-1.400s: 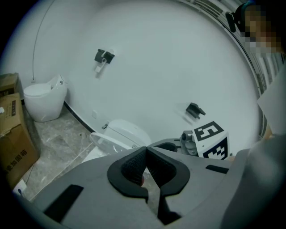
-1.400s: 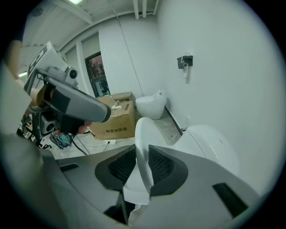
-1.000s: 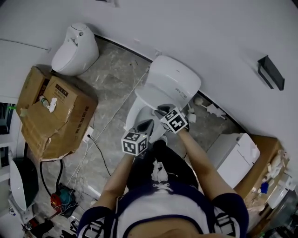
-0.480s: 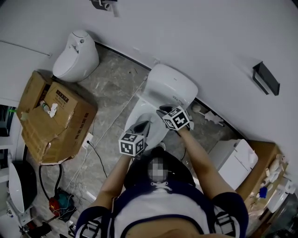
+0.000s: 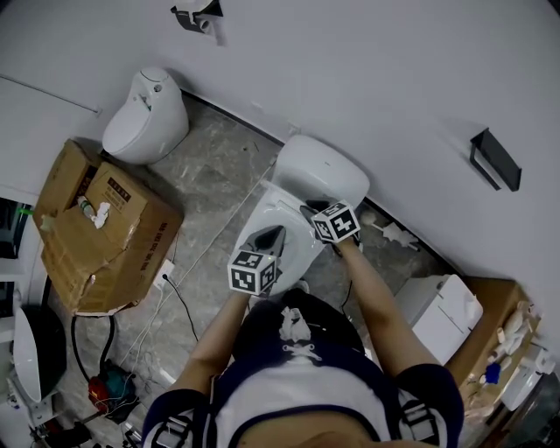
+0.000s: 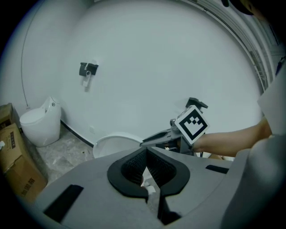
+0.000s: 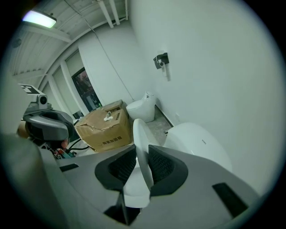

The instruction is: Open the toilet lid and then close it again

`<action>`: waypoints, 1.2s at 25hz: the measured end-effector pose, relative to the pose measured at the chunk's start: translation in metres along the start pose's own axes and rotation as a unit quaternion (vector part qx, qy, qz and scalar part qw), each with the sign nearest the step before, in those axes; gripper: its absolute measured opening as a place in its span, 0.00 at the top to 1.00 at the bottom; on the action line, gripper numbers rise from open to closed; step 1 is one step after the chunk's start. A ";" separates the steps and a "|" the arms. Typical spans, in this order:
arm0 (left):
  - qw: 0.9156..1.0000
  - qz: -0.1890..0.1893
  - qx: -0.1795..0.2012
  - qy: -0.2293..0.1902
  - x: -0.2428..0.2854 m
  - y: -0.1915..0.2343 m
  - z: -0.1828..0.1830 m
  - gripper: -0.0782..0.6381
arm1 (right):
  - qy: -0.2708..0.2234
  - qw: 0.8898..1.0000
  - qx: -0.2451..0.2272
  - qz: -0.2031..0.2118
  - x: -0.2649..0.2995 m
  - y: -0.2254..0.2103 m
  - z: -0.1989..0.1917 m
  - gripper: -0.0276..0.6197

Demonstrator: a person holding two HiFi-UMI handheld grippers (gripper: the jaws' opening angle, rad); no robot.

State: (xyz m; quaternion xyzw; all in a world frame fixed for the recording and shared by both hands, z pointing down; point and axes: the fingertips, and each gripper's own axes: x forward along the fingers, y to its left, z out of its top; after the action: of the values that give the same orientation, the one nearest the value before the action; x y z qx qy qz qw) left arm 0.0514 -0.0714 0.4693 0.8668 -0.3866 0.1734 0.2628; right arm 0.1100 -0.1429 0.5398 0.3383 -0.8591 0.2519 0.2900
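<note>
1. Cardboard box [image 5: 105, 229] at far left on grey stone floor [image 5: 219, 149], top flaps torn and open; black cable [image 5: 179, 293] lies on floor just beside it
2. Second white toilet [image 5: 144, 112] stands behind the box against white wall [image 5: 367, 70]; small dark wall fitting [image 5: 197, 12] is mounted above it
3. Left gripper [image 6: 146, 153] has its jaws pressed together with nothing between the pads. In the head view it is held over the near end of the bowl, clear of the lid; its marker cube [image 5: 254, 271] faces up
4. Toilet [image 5: 322, 166] sits at centre, its back section against the wall
5. Toilet lid [image 7: 139, 129] is raised close to upright, just in front of the toilet's back section; the right gripper view shows it edge-on, rising above the jaws
6. Right gripper [image 7: 142, 148] pinches the lid by its rim, one pad on each face. It reaches in from the toilet's right side, with the box and second toilet visible beyond
7. Black holder [image 5: 494, 159] is fixed on the wall to the right, well apart from the toilet; white carton [image 5: 437, 306] stands on the floor at lower right
</note>
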 end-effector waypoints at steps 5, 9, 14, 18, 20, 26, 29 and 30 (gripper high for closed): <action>1.000 0.008 0.006 -0.013 0.009 0.001 0.017 0.88 | -0.008 1.000 -0.002 -0.012 -0.001 -0.017 0.006 0.84; 1.000 0.016 0.008 -0.016 0.016 0.003 0.027 0.88 | -0.009 1.000 -0.003 -0.024 -0.002 -0.032 0.010 0.84; 1.000 0.026 0.011 -0.012 0.029 0.006 0.035 0.88 | -0.011 0.999 0.010 -0.037 -0.003 -0.057 0.016 0.84; 0.999 0.028 0.012 -0.016 0.038 0.006 0.045 0.88 | -0.013 0.999 0.017 -0.048 -0.003 -0.074 0.020 0.85; 0.999 0.027 0.014 -0.016 0.044 0.006 0.051 0.88 | -0.013 0.998 0.022 -0.054 -0.003 -0.083 0.021 0.85; 0.999 0.020 0.022 -0.020 0.060 0.004 0.065 0.88 | -0.009 0.997 0.035 -0.070 -0.002 -0.105 0.023 0.85; 0.999 0.018 0.028 -0.017 0.071 0.004 0.070 0.88 | -0.008 0.996 0.042 -0.080 -0.002 -0.116 0.023 0.85; 0.999 0.017 0.032 -0.016 0.074 0.004 0.071 0.88 | -0.009 0.995 0.043 -0.085 -0.001 -0.119 0.023 0.85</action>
State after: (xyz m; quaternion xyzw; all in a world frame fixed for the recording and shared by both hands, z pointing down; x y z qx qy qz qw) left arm 0.1027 -0.1587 0.4506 0.8708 -0.3996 0.1767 0.2255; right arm 0.1897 -0.2338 0.5505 0.4244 -0.8182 0.2602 0.2877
